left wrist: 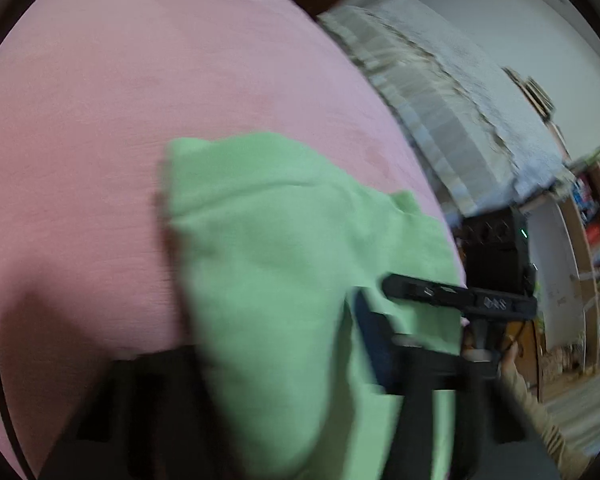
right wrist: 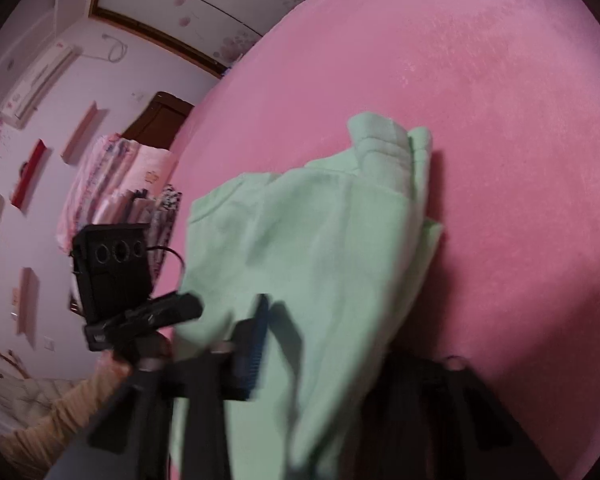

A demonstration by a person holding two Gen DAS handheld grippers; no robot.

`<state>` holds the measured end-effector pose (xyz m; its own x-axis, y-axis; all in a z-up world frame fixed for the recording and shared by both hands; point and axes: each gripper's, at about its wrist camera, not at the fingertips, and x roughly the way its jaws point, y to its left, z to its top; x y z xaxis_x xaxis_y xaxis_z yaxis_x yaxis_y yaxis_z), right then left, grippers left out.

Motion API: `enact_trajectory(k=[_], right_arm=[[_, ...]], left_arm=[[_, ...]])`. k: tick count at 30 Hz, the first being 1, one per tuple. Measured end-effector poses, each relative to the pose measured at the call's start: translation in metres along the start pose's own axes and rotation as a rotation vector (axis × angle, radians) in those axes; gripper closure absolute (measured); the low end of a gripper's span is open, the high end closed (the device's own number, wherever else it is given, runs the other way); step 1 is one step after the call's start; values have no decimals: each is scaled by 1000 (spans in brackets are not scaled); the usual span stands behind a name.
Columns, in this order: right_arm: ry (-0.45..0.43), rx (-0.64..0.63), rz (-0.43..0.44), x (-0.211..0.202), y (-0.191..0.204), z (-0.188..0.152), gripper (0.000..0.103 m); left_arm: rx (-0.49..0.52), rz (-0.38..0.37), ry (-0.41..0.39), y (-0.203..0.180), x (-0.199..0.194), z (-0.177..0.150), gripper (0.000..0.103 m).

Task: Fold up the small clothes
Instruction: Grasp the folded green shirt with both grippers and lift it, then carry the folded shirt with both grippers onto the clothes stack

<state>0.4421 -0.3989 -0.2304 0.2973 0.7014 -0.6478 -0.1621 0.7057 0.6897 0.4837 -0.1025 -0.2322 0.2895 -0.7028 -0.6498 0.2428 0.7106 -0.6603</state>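
Note:
A small light green garment [left wrist: 284, 240] hangs lifted above the pink bed cover [left wrist: 120, 100]. My left gripper [left wrist: 276, 364] is shut on one edge of it; the cloth drapes between its black fingers. In the right wrist view the same green garment [right wrist: 312, 248] hangs from my right gripper [right wrist: 320, 372], which is shut on it. Its ribbed cuff [right wrist: 380, 148] points away. The right gripper also shows in the left wrist view [left wrist: 396, 288], and the left gripper in the right wrist view [right wrist: 188, 308], both at the cloth's edge. The frames are blurred.
The pink cover [right wrist: 480, 100] fills most of both views. A striped and quilted blanket [left wrist: 440, 100] lies beyond the bed edge, with shelves [left wrist: 592, 216] behind. Folded patterned bedding [right wrist: 116, 184] is stacked by the wall in the right wrist view.

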Motion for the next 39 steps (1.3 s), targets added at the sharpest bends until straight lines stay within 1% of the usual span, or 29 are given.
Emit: enact_trajectory(k=[2,3,5,9,11,14,16,19,22,25,26,27,30,32,33,34,35,36,39], right_arm=[[-18,-4,-4,-3,2,-2,93],[-27,-15,-15,-5,5,-3,93],[-47,-41,-45,-8,14,-6,94],[-96,-83,-106,-21,35,-10,96],[-125,-100,-116,-33,49,-15,96],[-169,-148,-144,-54,84,-27,96],[-202,-199,-175,-71,114,-39,96],[-249,-259,-206,-98,162,-60,96],[-277,-309,-230,-118,206,-77,96],[-318,-375,-231,-137,260,-95,96],[-331,-395,-227,-143,276,-101,96],[-349,-423,-216,-148,299,-108,96],[-373,-482,-188,-154,346,-119,96],[-381,-524,-168,-151,379,-125,96],[-380,-546,-152,-145,402,-126,96],[-380,-557,-140,-139,417,-124,96],[-377,-576,-119,-129,438,-123,96],[-376,-587,-109,-123,451,-123,96],[-371,-623,-65,-89,503,-117,96]], left_arm=[[-25,4,-4,4,-2,-1,87],[-9,16,-9,1,-2,-2,93],[38,59,-30,-13,-3,-4,96],[48,95,-90,-31,-19,-6,97],[82,118,-125,-45,-36,-9,97],[130,141,-164,-71,-68,-13,97],[159,144,-188,-88,-91,-18,97],[214,155,-234,-119,-132,-31,97],[266,174,-284,-146,-178,-46,97],[300,191,-342,-167,-230,-62,96],[312,200,-371,-173,-254,-69,96],[318,208,-389,-177,-268,-72,95],[344,253,-449,-185,-327,-84,94],[363,302,-479,-186,-367,-88,92],[370,328,-491,-186,-385,-90,91],[378,362,-508,-183,-409,-91,90],[386,396,-521,-182,-426,-90,89],[388,425,-534,-178,-443,-90,88],[376,526,-568,-160,-501,-88,88]])
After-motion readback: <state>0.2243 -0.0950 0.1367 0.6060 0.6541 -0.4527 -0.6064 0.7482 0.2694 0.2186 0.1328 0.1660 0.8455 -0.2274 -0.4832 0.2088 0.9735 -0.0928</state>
